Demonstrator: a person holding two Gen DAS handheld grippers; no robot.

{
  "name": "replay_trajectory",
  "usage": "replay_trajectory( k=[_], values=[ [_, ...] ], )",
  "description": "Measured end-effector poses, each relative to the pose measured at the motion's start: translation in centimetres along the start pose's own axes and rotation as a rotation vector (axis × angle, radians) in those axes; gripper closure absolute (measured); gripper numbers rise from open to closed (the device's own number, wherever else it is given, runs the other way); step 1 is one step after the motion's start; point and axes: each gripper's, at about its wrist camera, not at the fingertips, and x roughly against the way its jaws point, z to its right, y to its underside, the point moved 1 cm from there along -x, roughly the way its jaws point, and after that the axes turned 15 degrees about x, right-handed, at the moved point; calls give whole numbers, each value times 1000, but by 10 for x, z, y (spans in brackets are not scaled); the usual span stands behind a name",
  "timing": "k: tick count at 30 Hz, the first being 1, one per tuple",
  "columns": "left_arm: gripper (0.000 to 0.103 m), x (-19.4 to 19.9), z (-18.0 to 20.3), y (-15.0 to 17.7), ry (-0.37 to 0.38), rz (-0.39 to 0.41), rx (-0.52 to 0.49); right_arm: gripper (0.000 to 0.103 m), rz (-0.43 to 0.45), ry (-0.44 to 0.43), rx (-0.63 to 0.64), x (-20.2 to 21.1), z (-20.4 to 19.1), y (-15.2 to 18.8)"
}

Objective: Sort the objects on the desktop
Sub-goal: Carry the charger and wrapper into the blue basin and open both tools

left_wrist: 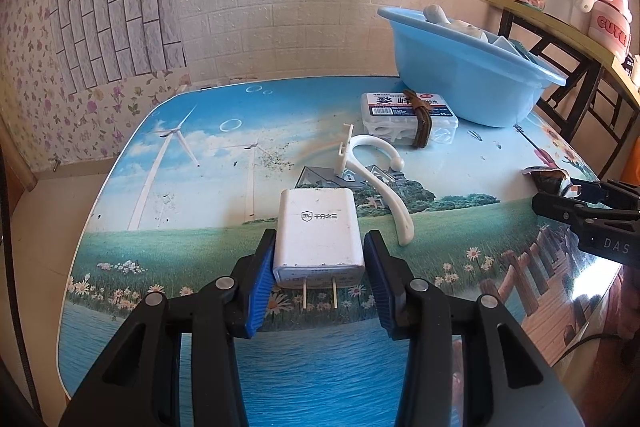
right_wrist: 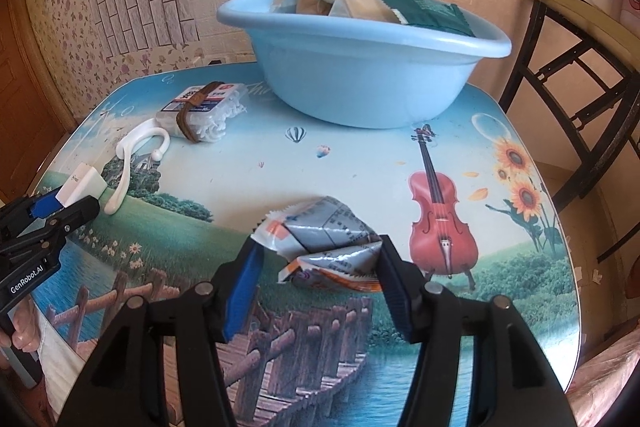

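So the left gripper (left_wrist: 319, 259) has its blue pads clamped on both sides of a white charger (left_wrist: 318, 231), prongs pointing back toward the camera, lifted a bit over the near part of the desk (left_wrist: 120, 247). The right wrist view catches that same grip from the side, over by the desk's left edge, and also shows the person's hand (right_wrist: 20, 337) on the handle, which the left view doesn't.

The right gripper (right_wrist: 320, 267) is where it gets fuzzy. A crumpled snack wrapper (right_wrist: 328, 239) sits between its fingers; the right finger touches the wrapper's edge, the left one stands clear, so the jaws are spread and not pinching it. Can't tell if the wrapper rests on the desk. In the left view only a scrap of it shows at the right edge.

Toward the far edge there's a blue basin (right_wrist: 360, 67). Only the right view looks in enough to show a green packet (right_wrist: 428, 11) and pale stuff piled inside. Beside the basin lies a clear box of floss picks (left_wrist: 408, 115) with a brown band around it, and a white hook (left_wrist: 384, 183) between it and the charger.
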Motion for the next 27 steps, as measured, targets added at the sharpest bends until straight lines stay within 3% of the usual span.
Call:
replay_trajectory(
  k=[3,14,27],
  values=[
    [65,0,0,0,6,1,0,62,10,12,-15,1,4,1],
    [65,1,1,0,4,-4,-7,66,37,-17,-63,6,10,3],
    [65,31,8,-23,47,37,27,66,170,-16,-40,49,13,-7]
  ],
)
